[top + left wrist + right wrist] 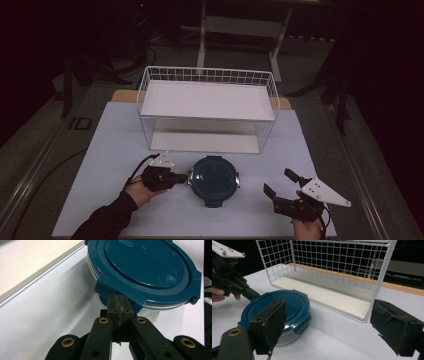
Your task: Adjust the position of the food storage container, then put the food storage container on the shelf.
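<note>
Jaws pressing closed, left gripper (pixel 117 305) nudging the container's (pixel 214 179) clip tab at lower centre on the bench (pixel 120 140); right gripper (pixel 286 186) gaping, empty. Looking rigid, slick, fairly light; best gripping at rim tabs, below rack (pixel 207 107).

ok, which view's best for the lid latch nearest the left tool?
Left gripper view: the latch sits close up, just ahead of the shut left tool. High view shows the blue container whole but small, latch barely readable. Right gripper view shows other latches; the left tool covers that edge.

Dark room, grey floor (pixel 45 130), white-framed furniture (pixel 240 25) behind.
</note>
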The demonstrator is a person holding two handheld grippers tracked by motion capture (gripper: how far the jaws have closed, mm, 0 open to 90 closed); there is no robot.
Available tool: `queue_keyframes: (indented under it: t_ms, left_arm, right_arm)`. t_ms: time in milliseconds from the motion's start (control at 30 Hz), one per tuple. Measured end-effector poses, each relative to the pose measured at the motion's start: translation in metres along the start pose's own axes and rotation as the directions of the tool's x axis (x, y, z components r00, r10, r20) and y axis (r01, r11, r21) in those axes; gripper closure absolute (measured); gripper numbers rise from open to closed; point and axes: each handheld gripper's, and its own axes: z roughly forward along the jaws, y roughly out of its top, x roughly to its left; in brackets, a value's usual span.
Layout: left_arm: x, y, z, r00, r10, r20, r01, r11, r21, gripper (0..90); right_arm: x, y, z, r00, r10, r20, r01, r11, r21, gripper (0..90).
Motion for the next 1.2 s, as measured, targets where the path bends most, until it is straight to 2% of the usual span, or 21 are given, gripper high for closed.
queue_keyframes:
  t_ms: [167,333,367,400,433,533,567,600,633,667,700,767,900,967,1000,1100,1133,1167,1200]
  left_arm:
    - [0.000,0.001,0.003,0.9999,0.007,-0.008,-0.008,0.9999,-0.011,89.9]
    - [-0.001,0.002,-0.002,0.9999,-0.012,-0.003,0.012,0.9993,-0.035,89.1]
    - [-0.001,0.003,-0.004,0.9999,-0.016,-0.004,0.016,0.9990,-0.043,76.1]
    - [-0.002,0.005,-0.009,0.9995,-0.029,0.006,0.030,0.9974,-0.065,71.0]
    - [-0.002,0.005,-0.009,0.9995,-0.029,0.006,0.030,0.9974,-0.065,63.0]
    - [-0.003,0.010,-0.025,0.9972,-0.065,0.037,0.070,0.9874,-0.142,39.3]
    - [-0.003,0.010,-0.025,0.9972,-0.065,0.037,0.070,0.9874,-0.142,31.6]
    - [-0.004,0.013,-0.033,0.9956,-0.078,0.052,0.086,0.9810,-0.174,23.3]
    - [-0.004,0.013,-0.033,0.9956,-0.078,0.052,0.086,0.9810,-0.174,16.9]
    - [-0.005,0.014,-0.037,0.9948,-0.079,0.063,0.090,0.9773,-0.192,12.7]
    - [-0.005,0.016,-0.041,0.9944,-0.084,0.063,0.095,0.9750,-0.201,12.7]
    - [-0.008,0.020,-0.049,0.9931,-0.091,0.074,0.104,0.9733,-0.204,2.3]
    - [-0.015,0.023,-0.055,0.9949,-0.087,0.051,0.096,0.9706,-0.221,0.5]
    - [-0.019,0.027,-0.059,0.9946,-0.092,0.047,0.100,0.9692,-0.225,0.5]
    - [-0.022,0.031,-0.061,0.9945,-0.095,0.043,0.103,0.9660,-0.237,0.5]
    - [-0.024,0.035,-0.063,0.9938,-0.103,0.044,0.110,0.9637,-0.243,0.5]
    - [-0.024,0.038,-0.063,0.9909,-0.125,0.050,0.134,0.9576,-0.255,0.5]
    - [-0.024,0.038,-0.063,0.9909,-0.125,0.050,0.134,0.9576,-0.255,0.5]
    - [-0.022,0.039,-0.063,0.9868,-0.150,0.061,0.161,0.9501,-0.267,0.5]
  right_arm:
    - [0.000,0.000,0.000,1.0000,-0.003,0.000,0.003,1.000,0.002,13.5]
    - [0.001,0.000,0.000,1.0000,-0.006,0.002,0.006,1.000,0.002,13.5]
    - [0.002,0.000,0.000,0.9999,-0.010,0.003,0.010,1.000,-0.001,13.5]
    - [0.002,0.001,0.000,0.9999,-0.012,0.002,0.012,1.000,-0.002,13.5]
    - [0.002,0.001,0.000,0.9999,-0.012,0.002,0.012,1.000,-0.002,13.5]
    - [0.004,0.001,0.000,0.9998,-0.019,-0.002,0.019,1.000,-0.007,13.4]
    - [0.004,0.001,0.000,0.9998,-0.016,-0.008,0.016,1.000,-0.007,13.4]
    - [0.004,0.001,0.001,0.9998,-0.015,-0.010,0.015,1.000,-0.007,13.3]
    - [0.004,0.001,0.001,0.9998,-0.015,-0.010,0.015,1.000,-0.007,13.3]
    - [0.004,0.001,0.002,0.9998,-0.015,-0.016,0.015,1.000,-0.006,13.0]
    - [0.004,0.001,0.002,0.9998,-0.015,-0.016,0.015,1.000,-0.006,13.0]
    - [0.005,0.003,0.003,0.9994,-0.019,-0.029,0.019,1.000,-0.005,12.0]
    - [0.009,0.006,0.005,0.9987,-0.036,-0.036,0.036,0.999,0.000,10.9]
    - [0.013,0.009,0.006,0.9964,-0.066,-0.053,0.066,0.998,-0.012,10.8]
    - [0.016,0.012,0.007,0.9949,-0.088,-0.049,0.087,0.996,-0.020,10.7]
    - [0.020,0.016,0.010,0.9935,-0.105,-0.046,0.104,0.994,-0.022,10.7]
    - [0.020,0.018,0.011,0.9926,-0.111,-0.049,0.110,0.994,-0.024,10.8]
    - [0.020,0.018,0.011,0.9926,-0.111,-0.049,0.110,0.994,-0.024,10.8]
    - [0.021,0.022,0.010,0.9910,-0.126,-0.044,0.125,0.992,-0.034,10.8]
